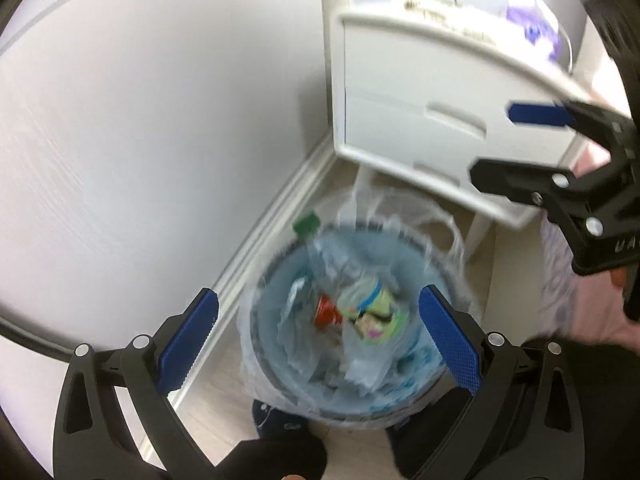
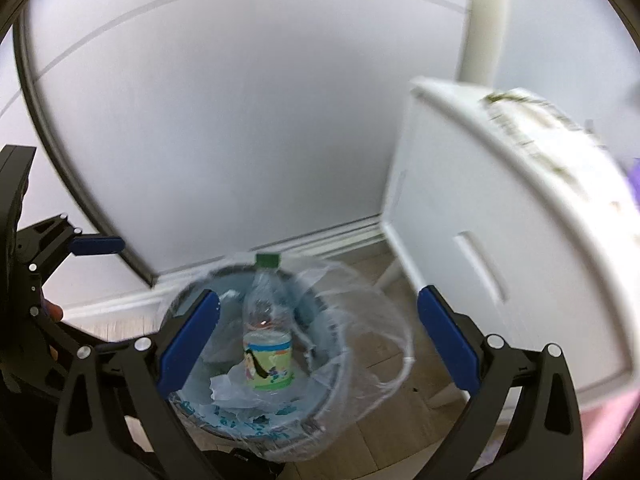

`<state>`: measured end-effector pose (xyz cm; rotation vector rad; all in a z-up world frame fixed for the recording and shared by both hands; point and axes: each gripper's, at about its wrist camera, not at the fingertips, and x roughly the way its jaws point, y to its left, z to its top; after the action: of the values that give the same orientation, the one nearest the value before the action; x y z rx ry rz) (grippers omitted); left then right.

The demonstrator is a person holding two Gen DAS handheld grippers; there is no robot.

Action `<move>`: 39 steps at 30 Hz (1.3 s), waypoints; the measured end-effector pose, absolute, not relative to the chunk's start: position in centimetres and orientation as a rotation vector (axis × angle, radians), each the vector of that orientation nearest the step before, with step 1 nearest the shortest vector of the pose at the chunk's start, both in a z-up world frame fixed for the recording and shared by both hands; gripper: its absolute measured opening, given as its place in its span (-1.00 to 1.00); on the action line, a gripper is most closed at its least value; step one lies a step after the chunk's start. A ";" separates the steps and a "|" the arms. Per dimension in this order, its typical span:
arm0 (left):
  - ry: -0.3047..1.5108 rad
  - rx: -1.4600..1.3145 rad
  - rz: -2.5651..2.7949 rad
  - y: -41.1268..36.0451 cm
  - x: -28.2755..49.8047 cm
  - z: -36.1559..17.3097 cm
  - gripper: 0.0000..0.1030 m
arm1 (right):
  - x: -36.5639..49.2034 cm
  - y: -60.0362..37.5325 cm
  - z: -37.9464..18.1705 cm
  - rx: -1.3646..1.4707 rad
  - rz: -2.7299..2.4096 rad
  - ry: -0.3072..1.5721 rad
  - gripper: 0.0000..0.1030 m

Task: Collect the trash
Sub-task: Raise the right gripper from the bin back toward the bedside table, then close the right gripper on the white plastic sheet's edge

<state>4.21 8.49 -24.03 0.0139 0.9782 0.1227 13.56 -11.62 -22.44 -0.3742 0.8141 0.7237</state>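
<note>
A round blue trash bin (image 1: 280,280) (image 2: 316,316) lined with a clear plastic bag stands on the floor by the wall. Inside lie a clear plastic bottle with a green cap (image 2: 267,292) (image 1: 306,226), a green-and-blue printed cup (image 2: 269,360) (image 1: 370,312), a red item (image 1: 326,310) and crumpled plastic (image 2: 236,390). My left gripper (image 1: 318,340) is open and empty above the bin. My right gripper (image 2: 318,340) is open and empty above the bin too; it also shows at the right of the left wrist view (image 1: 500,142).
A white nightstand with drawers (image 1: 432,92) (image 2: 500,220) stands on legs right of the bin. A white wall and baseboard (image 1: 276,204) run behind. A round mirror edge (image 2: 60,152) leans at the left. Dark shoes (image 1: 280,424) are below the bin.
</note>
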 end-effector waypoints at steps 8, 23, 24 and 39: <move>0.863 0.035 0.090 5.6 8.0 -17.7 0.89 | 15.7 -15.8 -16.3 -0.258 0.538 0.744 0.87; 0.725 0.170 -0.053 -1.6 17.5 -11.1 0.89 | 21.4 -23.3 -11.1 -0.041 0.292 0.710 0.87; 0.721 0.175 -0.059 -2.0 17.8 -10.9 0.89 | 22.0 -23.7 -11.2 -0.017 0.285 0.716 0.87; 0.706 0.267 -0.115 -5.5 24.5 -12.3 0.89 | 29.3 -26.0 -13.7 0.103 0.212 0.818 0.87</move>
<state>24.51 -5.54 -12.30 0.2667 0.7061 -0.1155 29.33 -25.98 -13.66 0.1026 0.8185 0.2124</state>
